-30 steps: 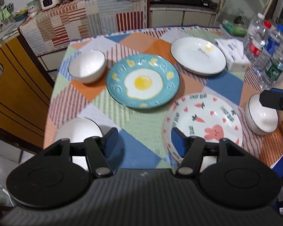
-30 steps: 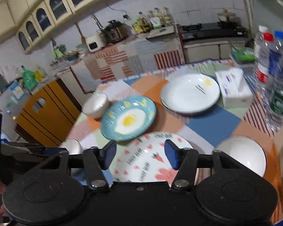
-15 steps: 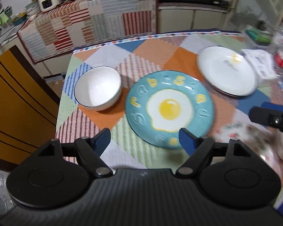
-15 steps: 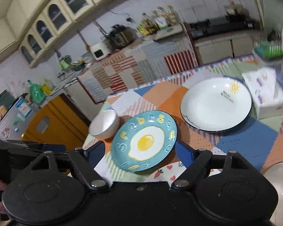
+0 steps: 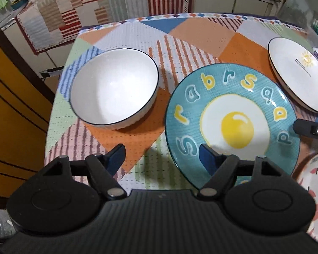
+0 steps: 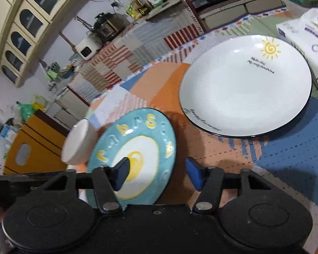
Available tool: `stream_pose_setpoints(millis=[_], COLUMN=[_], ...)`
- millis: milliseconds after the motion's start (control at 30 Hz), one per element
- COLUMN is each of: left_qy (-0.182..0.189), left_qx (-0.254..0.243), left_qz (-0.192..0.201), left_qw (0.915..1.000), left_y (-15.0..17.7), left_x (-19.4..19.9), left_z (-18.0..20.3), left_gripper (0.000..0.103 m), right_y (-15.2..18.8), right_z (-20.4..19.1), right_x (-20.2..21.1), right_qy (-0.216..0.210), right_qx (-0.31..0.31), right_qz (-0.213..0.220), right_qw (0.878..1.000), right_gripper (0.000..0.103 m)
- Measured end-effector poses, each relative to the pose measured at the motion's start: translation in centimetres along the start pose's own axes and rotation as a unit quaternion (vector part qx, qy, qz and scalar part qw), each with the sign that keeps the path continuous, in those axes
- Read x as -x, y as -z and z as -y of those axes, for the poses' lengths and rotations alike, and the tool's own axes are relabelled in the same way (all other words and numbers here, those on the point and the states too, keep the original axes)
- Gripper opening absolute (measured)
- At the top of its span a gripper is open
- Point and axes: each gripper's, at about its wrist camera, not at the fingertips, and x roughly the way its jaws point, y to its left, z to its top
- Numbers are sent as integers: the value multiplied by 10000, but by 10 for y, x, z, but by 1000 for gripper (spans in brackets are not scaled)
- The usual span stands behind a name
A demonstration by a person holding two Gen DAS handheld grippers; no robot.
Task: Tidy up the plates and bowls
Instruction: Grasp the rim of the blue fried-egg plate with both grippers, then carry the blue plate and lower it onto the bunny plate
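On the patchwork tablecloth (image 5: pixel 125 139) we count the following.

Item one: a white bowl (image 5: pixel 113 90) with a thin dark rim, upright, on the left side of the table, near the teal plate but apart from it. From the right wrist view we see only its outer side (image 6: pixel 77 142), just behind the teal plate.

Item two: a teal plate (image 5: pixel 231 122) printed with a fried egg and yellow and blue letters, in the middle of the table. In the right wrist view it (image 6: pixel 135 154) lies partly under that gripper's left finger.

Item three: a white plate (image 6: pixel 246 84) with a small sun drawing and dark script, well to the right, close to the teal plate; we cannot tell whether they touch. A white tissue pack (image 6: pixel 307 36) sits just beside it on the far side.

Item four: a white plate with red carrot pictures (image 5: pixel 313 186), only its edge showing at lower right, next to the teal plate.

We note our left gripper (image 5: pixel 162 157) with fingers spread wide and nothing between them, poised over the near edge of the teal plate and the cloth. Our right gripper (image 6: pixel 156 174) is likewise spread wide and holds nothing, above the right edge of the teal plate.
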Motion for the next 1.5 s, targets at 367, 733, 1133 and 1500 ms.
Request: stream_pose_setpoints(millis=[367,733,1133,1500], left_qy=[290,316,816,841], left_qx=[365,240,-152,-483], left_qz=[-106,-15,495,454], left_qw=[9989,9992,9953,9942], left_y=[1,0,28,78], left_x=[-17,7,104,124], left_z=[3,19,52,83], left_gripper=[28,27,27,28], right_y=[5,0,3,59], right_z=[14,14,0,12], right_x=[-16,-14,96,156], right_qy=[-75,-307,-449,-224], right_qx=[-177,-186,55,-309], right_qz=[-57,-315,166,62], right_qw=[9998,9989,9988,9993], right_gripper=[10,13,14,15])
